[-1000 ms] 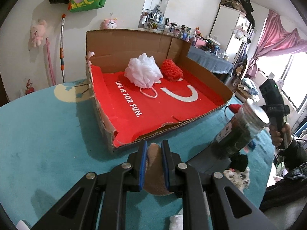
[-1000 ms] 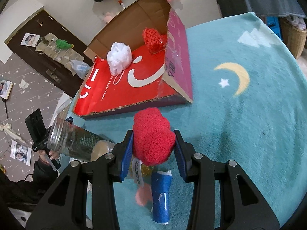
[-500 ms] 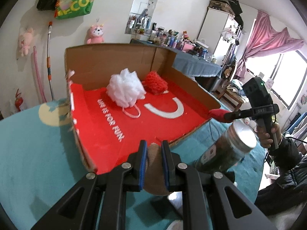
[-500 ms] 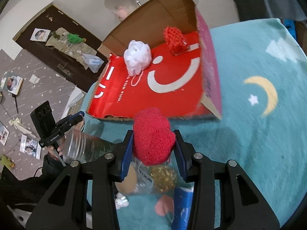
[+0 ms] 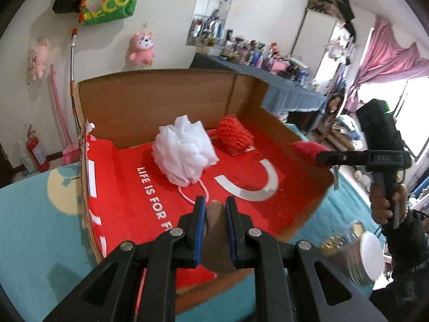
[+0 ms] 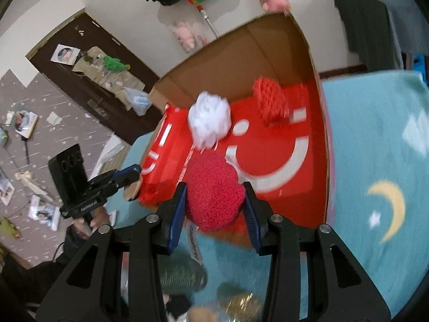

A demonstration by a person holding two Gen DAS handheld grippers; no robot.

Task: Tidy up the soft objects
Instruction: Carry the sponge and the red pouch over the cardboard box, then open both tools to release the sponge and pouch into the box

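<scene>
My left gripper is shut on a brown soft pad, held above the near edge of the cardboard box with its red lining. My right gripper is shut on a red fluffy heart-shaped plush, held above the box's near edge. Inside the box lie a white mesh bath pouf and a red knitted scrubber; both also show in the right wrist view, pouf and scrubber. The right gripper also shows in the left wrist view, the left one in the right wrist view.
The box stands on a teal rug with a moon pattern. A glass jar with a white lid lies on the rug at the right. Several small blurred items lie below the right gripper. Plush toys hang on the wall.
Both grippers have moved forward over the box's near edge, each still holding its object. The jar has slid out toward the frame edges.
</scene>
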